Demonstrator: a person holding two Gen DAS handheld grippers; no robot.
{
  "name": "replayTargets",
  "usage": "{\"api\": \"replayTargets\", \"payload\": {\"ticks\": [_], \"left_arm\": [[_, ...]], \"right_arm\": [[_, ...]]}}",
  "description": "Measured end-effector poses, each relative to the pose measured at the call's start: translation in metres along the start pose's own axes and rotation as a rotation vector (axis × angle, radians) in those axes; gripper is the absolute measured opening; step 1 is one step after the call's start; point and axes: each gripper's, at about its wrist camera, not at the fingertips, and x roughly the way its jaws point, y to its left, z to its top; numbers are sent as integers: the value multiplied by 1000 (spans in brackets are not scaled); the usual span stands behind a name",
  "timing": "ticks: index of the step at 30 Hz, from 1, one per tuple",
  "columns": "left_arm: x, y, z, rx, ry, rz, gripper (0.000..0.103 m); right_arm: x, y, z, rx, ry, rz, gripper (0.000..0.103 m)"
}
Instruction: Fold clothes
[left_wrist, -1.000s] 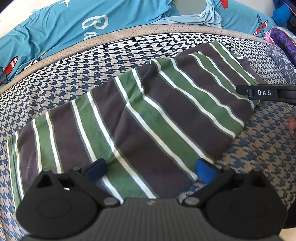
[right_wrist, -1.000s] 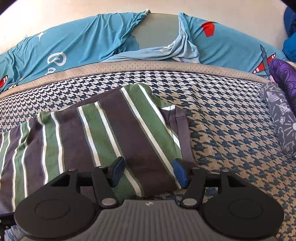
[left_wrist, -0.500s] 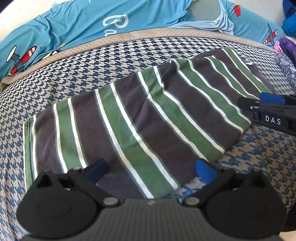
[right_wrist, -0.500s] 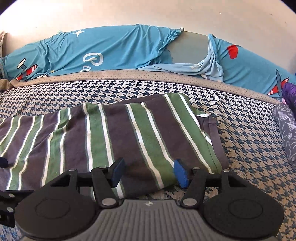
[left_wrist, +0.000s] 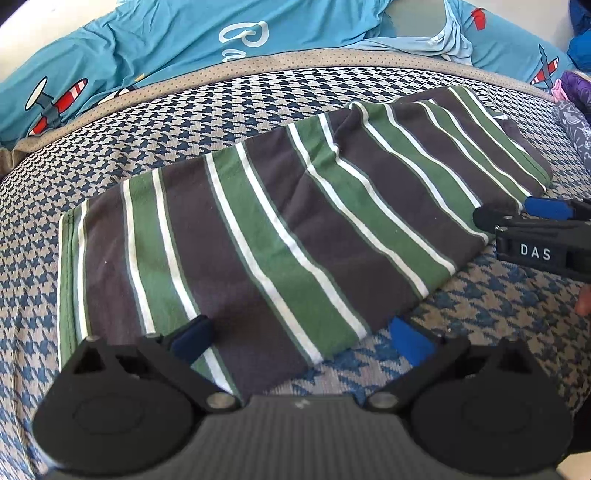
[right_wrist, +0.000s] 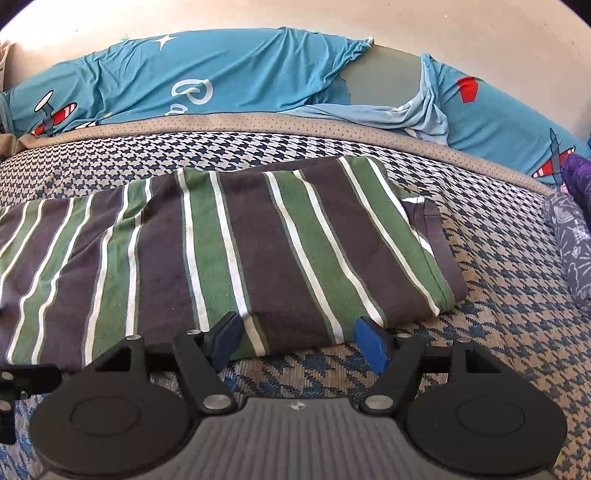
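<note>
A striped shirt (left_wrist: 295, 221) in dark grey, green and white lies folded into a long band on the houndstooth bedcover (left_wrist: 166, 118). My left gripper (left_wrist: 301, 339) is open at the band's near left end; the cloth's edge lies loose between its blue pads. In the right wrist view the same shirt (right_wrist: 258, 251) fills the middle. My right gripper (right_wrist: 298, 341) sits at the band's near right end with its jaws opening, and the hem between its fingers is not pressed. Its black tip (left_wrist: 535, 225) also shows in the left wrist view.
A blue sheet with a plane print (right_wrist: 240, 74) is bunched along the back against a pale wall. Grey patterned cloth (right_wrist: 569, 243) and purple cloth (right_wrist: 580, 173) lie at the right edge. Bare bedcover (right_wrist: 498, 314) shows to the right of the shirt.
Both grippers have drawn back and slid left along the shirt's near edge. The right jaws have spread wider. The shirt lies still and flat.
</note>
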Motion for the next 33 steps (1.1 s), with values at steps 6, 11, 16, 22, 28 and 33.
{"api": "replayTargets", "payload": {"ticks": [6,11,16,22,28,33], "left_arm": [[-6,3,-9,5,-3,-16,103],[-18,12,-18,-25,6,-68,103],[-36,43,-17,-136,-35,-57,103],[-55,90,-9,-296,-106,-1,103],[-62,137,-5,-444,-119,60,103],[-61,154,-9,-512,-106,79,103]], "right_arm": [[-4,-10,-3,86,12,27,70],[-19,0,-9,46,-30,8,69],[-35,19,-17,-31,-67,55,69],[-50,43,-25,-63,-81,167,59],[-65,77,-35,-131,-87,290,47],[-81,115,-42,-267,-122,390,47]]}}
